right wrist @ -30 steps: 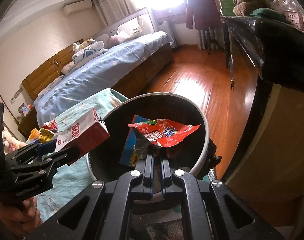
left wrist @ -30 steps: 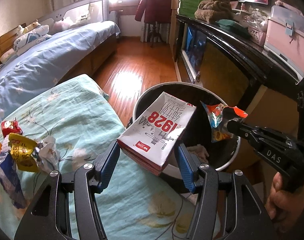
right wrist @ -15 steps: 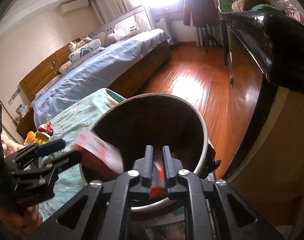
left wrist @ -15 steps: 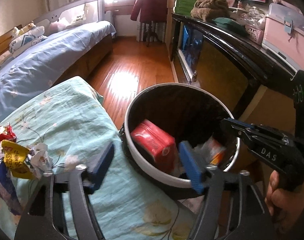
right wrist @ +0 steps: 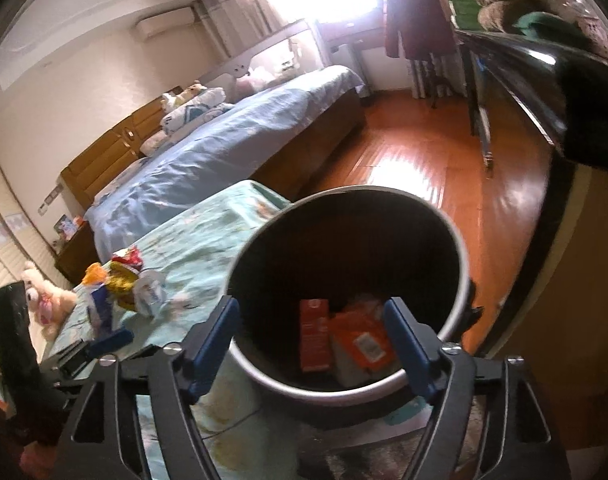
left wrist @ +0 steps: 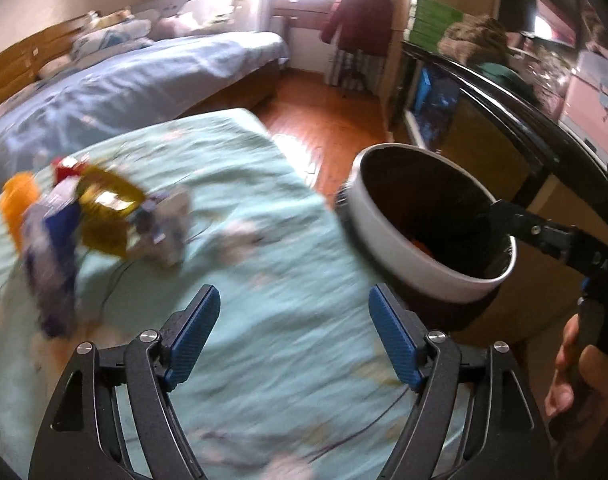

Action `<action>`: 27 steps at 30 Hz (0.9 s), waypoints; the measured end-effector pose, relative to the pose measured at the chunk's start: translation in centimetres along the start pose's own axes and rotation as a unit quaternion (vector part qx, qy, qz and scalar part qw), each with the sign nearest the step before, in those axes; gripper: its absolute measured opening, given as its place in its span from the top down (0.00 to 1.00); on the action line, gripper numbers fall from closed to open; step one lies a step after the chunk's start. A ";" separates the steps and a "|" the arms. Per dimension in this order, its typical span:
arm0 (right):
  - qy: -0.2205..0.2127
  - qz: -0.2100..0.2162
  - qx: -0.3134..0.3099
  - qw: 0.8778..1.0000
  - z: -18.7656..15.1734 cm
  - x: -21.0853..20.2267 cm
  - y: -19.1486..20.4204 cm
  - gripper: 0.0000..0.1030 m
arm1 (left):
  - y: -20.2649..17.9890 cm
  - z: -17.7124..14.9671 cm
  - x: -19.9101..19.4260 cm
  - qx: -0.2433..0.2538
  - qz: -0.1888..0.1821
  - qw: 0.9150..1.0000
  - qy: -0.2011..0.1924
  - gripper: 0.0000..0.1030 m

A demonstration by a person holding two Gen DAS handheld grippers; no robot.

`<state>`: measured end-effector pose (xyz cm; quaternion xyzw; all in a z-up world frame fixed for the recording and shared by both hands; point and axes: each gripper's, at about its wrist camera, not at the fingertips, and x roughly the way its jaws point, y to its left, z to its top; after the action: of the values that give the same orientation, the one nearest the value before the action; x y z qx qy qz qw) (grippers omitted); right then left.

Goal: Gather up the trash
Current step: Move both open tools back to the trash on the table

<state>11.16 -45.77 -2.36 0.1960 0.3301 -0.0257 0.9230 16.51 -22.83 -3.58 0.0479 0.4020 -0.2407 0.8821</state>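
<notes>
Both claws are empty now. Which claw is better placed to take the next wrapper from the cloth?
Probably the left claw: it is open over the cloth, facing the wrapper pile. The right claw is open too, but hangs over the bin.

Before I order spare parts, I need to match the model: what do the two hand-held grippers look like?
Both look alike. The left hand-held gripper has black, triangular skeleton-frame fingers with silver round pivot screws and ribbed blue pads. The right hand-held gripper has the same black frame, silver screws and blue pads. Seen from the left wrist view, its black body carries pale lettering, too blurred to read. No cables show.
</notes>
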 end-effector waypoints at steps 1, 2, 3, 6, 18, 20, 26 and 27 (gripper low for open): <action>0.001 0.004 -0.005 1.000 -0.2 0.0 0.6 0.21 | 0.6 -0.3 -0.2 -0.007 0.003 1.000 0.000 0.23; 0.001 0.008 -0.008 1.000 -0.3 0.0 1.1 0.21 | 1.2 -0.7 -0.6 -0.015 0.008 1.000 0.000 0.23; 0.003 0.012 -0.014 1.000 -0.5 0.0 1.8 0.20 | 1.9 -1.1 -1.0 -0.022 0.013 1.000 -0.001 0.23; 0.008 0.023 -0.024 0.999 -0.8 0.2 3.2 0.16 | 3.8 -2.2 -2.0 -0.037 0.031 0.999 -0.005 0.21; 0.045 0.068 -0.081 0.993 -3.5 2.2 10.1 0.11 | 10.2 -5.8 -5.9 -0.099 0.102 0.989 -0.031 0.14; 0.051 0.075 -0.090 0.992 -3.9 2.7 11.1 0.10 | 11.0 -6.0 -6.1 -0.105 0.106 0.988 -0.030 0.14; 0.069 0.090 -0.113 0.987 -4.9 4.5 13.5 0.10 | 13.0 -6.8 -6.3 -0.129 0.118 0.984 -0.024 0.13; 0.072 0.092 -0.116 0.986 -5.0 4.8 13.8 0.10 | 13.3 -6.8 -6.3 -0.130 0.120 0.984 -0.024 0.13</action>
<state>14.32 -30.79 -4.13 0.1182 0.3772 0.1123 0.9117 14.43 -6.81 -4.96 -0.0256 0.4003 -0.0801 0.9125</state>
